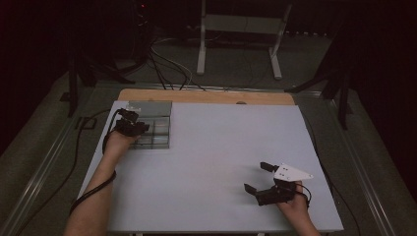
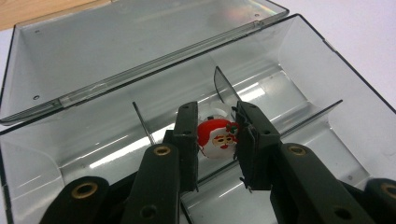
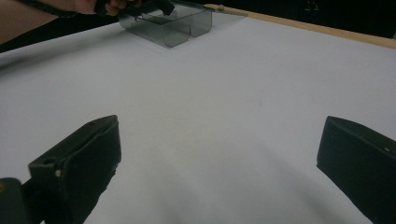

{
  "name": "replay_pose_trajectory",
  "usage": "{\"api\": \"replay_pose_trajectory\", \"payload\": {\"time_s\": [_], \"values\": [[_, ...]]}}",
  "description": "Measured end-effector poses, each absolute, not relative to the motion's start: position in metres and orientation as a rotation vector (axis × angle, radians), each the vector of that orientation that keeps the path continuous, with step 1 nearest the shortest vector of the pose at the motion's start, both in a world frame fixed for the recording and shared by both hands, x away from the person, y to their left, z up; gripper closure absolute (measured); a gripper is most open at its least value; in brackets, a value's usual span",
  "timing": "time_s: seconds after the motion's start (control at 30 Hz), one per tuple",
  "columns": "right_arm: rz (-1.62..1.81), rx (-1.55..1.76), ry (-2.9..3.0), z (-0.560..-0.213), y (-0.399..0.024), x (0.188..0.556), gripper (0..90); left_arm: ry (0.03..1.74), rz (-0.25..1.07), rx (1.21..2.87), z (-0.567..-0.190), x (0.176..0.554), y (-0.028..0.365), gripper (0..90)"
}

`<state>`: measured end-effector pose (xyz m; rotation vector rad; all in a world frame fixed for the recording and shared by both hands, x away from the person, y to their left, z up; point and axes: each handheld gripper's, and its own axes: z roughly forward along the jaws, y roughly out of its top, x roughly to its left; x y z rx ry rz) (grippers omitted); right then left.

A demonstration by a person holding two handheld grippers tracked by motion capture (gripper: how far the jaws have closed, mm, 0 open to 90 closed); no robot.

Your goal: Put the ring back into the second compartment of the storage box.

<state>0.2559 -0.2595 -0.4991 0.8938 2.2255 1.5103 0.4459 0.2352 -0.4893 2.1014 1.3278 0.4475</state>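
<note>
Dim workroom lying around a white-topped table

A white sheet is covering the table, leaving a wooden edge strip showing at the far side. Grey carpet floor is spreading around it, with black cables trailing across. A white metal frame is standing beyond, and black stand legs are flanking the dark background.

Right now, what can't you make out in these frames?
- Santa figure: its sides sit behind the left gripper pads in the left gripper view; too small in the high view.
- Clear box: near wall hidden by the gripper arms.
- Right gripper: jaw tips cut off by the frame bottom.
</note>
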Motion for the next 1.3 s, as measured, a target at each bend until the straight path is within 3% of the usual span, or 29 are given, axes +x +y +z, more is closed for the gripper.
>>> {"api": "replay_pose_trajectory", "payload": {"time_s": [0.3, 0.67, 0.97, 1.3], "values": [[1.515, 0.896, 2.221, -0.499, -0.26, 0.256, 0.0, 1.346, 0.451, 2.087, -0.488, 0.449, 0.232, 69.9], [1.518, 0.894, 2.22, -0.498, -0.261, 0.256, 0.0, 1.375, 0.457, 2.024, -0.478, 0.446, 0.234, 28.3], [1.518, 0.898, 2.226, -0.499, -0.26, 0.257, 0.0, 1.382, 0.369, 1.991, -0.477, 0.441, 0.238, 12.4], [1.518, 0.897, 2.227, -0.499, -0.261, 0.257, 0.0, 1.31, 0.317, 1.96, -0.464, 0.428, 0.238, 1.3]]}}
